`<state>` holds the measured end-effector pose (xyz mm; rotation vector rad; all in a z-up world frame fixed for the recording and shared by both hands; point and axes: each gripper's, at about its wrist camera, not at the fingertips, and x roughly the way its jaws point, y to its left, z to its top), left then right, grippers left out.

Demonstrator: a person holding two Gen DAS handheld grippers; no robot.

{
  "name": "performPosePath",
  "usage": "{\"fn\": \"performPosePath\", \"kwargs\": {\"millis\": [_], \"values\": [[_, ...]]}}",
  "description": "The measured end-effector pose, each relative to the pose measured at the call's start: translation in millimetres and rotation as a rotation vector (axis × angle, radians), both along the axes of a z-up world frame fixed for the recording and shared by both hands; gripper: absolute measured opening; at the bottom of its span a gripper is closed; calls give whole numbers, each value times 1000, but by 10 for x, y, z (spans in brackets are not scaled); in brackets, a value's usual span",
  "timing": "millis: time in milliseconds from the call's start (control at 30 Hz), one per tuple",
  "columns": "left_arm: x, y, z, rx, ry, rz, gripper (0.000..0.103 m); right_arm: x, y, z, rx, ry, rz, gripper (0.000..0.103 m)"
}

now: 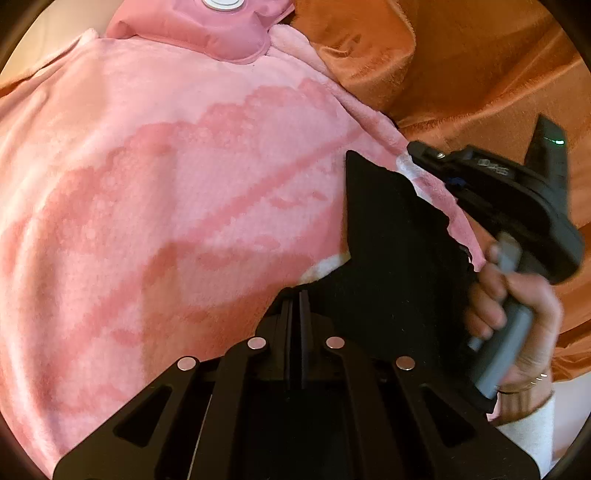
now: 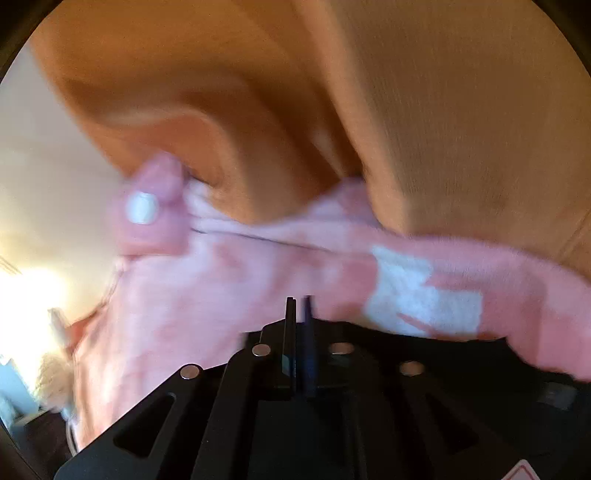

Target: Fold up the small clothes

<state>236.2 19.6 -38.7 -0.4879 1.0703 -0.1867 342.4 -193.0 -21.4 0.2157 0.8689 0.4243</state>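
Meanwhile, a black garment [image 1: 399, 251] was seen held up over a pink fleece blanket [image 1: 166, 192] that was spread across an orange plush surface [image 1: 461, 66]. In the left wrist view, the left hand-held gripper [image 1: 295, 299] was shown with its two fingers pressed nearly together, and the lower edge of the black cloth appeared to be pinched between them. The right hand-held gripper [image 1: 417, 151] was pictured at the cloth's far, upper right side, its grey handle clasped in the person's right hand [image 1: 517, 317]; whether its tip was touching the cloth could not be told from that angle. A ring was visible on one finger of that hand, and a white sleeve cuff was seen at the wrist. A darker pink cushion [image 1: 207, 29] bearing a white round fitting [image 1: 221, 3] was seen lying at the blanket's far edge.

The right wrist view was heavily blurred. There the right hand-held gripper [image 2: 300, 306] was shown with its fingers drawn narrowly together; whether anything was caught between them could not be told. Black fabric [image 2: 424, 350] was seen draped just beside and behind the fingers, with the pink blanket and a white patch [image 2: 417, 295] on it lying beyond, against the orange surface.
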Motion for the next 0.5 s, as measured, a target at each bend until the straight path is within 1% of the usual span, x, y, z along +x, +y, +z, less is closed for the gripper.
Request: {"fn": "performPosePath", "kwargs": {"millis": [33,67,100,133,167,200,233,267,300,333,367,400,433,500], "values": [[-3,-7,4,5,-1,0,3,-9,65,5,-22,16,29,27],[-10,-10,8,4,3,6,3,-46,118,-11,-65,26,48,35],[-16,-10,11,1,7,12,3,-42,205,-57,-110,33,62,40],[-11,-18,14,-1,11,16,3,50,339,-169,-158,58,75,52],[-16,-14,17,-5,16,19,3,86,397,-268,-180,83,80,54],[-20,-9,21,-11,18,20,2,108,486,-368,-212,96,87,52],[-27,-6,32,-12,17,16,2,52,528,-387,-237,66,86,38],[-28,-1,40,-10,14,15,2,67,574,-366,-220,62,108,6],[-23,8,46,-11,9,12,2,76,584,-324,-182,55,99,4],[-9,5,35,-1,5,9,2,89,542,-226,-149,18,78,3],[0,5,16,3,6,6,2,107,505,-159,-138,-13,67,3],[19,6,-8,-2,5,7,2,153,473,-134,-125,-22,52,3],[43,-1,-20,-1,1,8,2,290,475,-199,-133,-7,37,3],[70,-34,-25,14,-10,6,2,475,548,-447,-195,35,10,2]]}}
